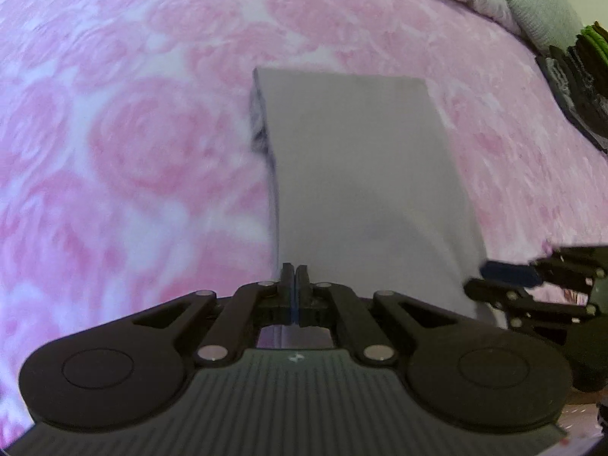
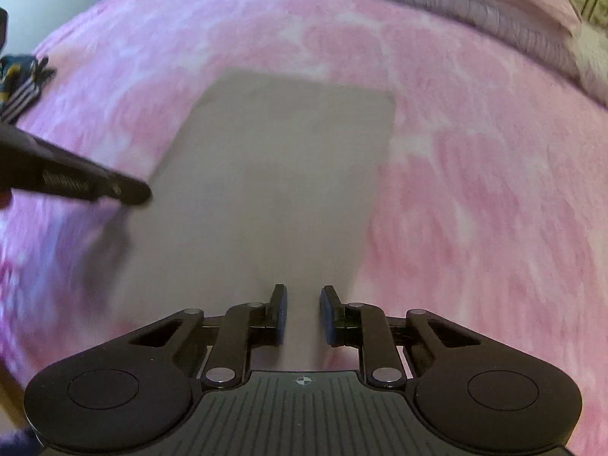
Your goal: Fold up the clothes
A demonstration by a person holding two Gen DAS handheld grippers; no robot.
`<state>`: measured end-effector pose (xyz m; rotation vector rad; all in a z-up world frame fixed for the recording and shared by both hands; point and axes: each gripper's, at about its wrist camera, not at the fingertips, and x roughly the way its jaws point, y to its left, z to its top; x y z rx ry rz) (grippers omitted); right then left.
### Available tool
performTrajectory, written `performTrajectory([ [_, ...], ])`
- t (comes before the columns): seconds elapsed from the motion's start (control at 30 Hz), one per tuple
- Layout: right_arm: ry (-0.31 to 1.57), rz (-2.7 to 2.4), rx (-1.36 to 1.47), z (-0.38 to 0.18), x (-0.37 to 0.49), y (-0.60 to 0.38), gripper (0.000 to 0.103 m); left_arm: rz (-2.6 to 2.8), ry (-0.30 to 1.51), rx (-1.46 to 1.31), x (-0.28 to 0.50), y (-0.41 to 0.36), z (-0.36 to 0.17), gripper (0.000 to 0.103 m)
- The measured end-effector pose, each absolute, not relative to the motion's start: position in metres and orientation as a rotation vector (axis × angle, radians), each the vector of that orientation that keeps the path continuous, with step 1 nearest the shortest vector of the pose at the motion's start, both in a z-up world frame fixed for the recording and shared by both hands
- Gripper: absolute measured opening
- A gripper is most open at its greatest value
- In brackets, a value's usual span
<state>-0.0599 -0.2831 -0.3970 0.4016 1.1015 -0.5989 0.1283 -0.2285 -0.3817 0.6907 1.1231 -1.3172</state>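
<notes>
smooth grey rectangular garment (image 1: pixel 361 174) | fuzzy pink blanket (image 1: pixel 133 114) | left gripper (image 1: pixel 293 277) closed, empty | right gripper (image 2: pixel 303 304) narrowly parted

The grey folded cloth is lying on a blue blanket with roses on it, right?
Not quite. The blanket is pink with roses, not blue; the left wrist view shows it most clearly. The rest holds: the grey folded cloth is lying on it.
</notes>
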Motion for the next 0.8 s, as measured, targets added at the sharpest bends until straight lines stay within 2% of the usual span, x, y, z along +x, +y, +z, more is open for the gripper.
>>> performTrajectory([
  [0.27,1.213,-0.571,0.493,-0.398,-0.098,-0.256,0.018,-1.159,1.194,0.778,0.121,-0.179,-0.374,0.003],
  [0.37,1.230,-0.586,0.550,-0.382,-0.099,-0.256,0.020,-1.089,1.232,0.807,0.117,-0.173,-0.357,0.005],
  [0.4,1.209,-0.589,0.586,-0.373,-0.100,-0.257,0.028,-1.086,1.229,0.810,0.115,-0.172,-0.349,0.008],
  [0.43,1.183,-0.593,0.622,-0.365,-0.100,-0.257,0.043,-1.087,1.225,0.811,0.113,-0.172,-0.342,0.010],
  [0.47,1.160,-0.598,0.651,-0.359,-0.100,-0.257,0.049,-1.097,1.222,0.811,0.112,-0.172,-0.334,0.016],
  [0.5,1.136,-0.604,0.676,-0.352,-0.100,-0.256,0.054,-1.105,1.224,0.808,0.111,-0.173,-0.329,0.018],
  [0.7,1.105,-0.655,0.741,-0.332,-0.094,-0.246,0.054,-1.122,1.242,0.812,0.107,-0.168,-0.307,0.027],
  [0.8,1.105,-0.678,0.727,-0.319,-0.094,-0.235,0.054,-1.138,1.234,0.811,0.107,-0.163,-0.293,0.028],
])
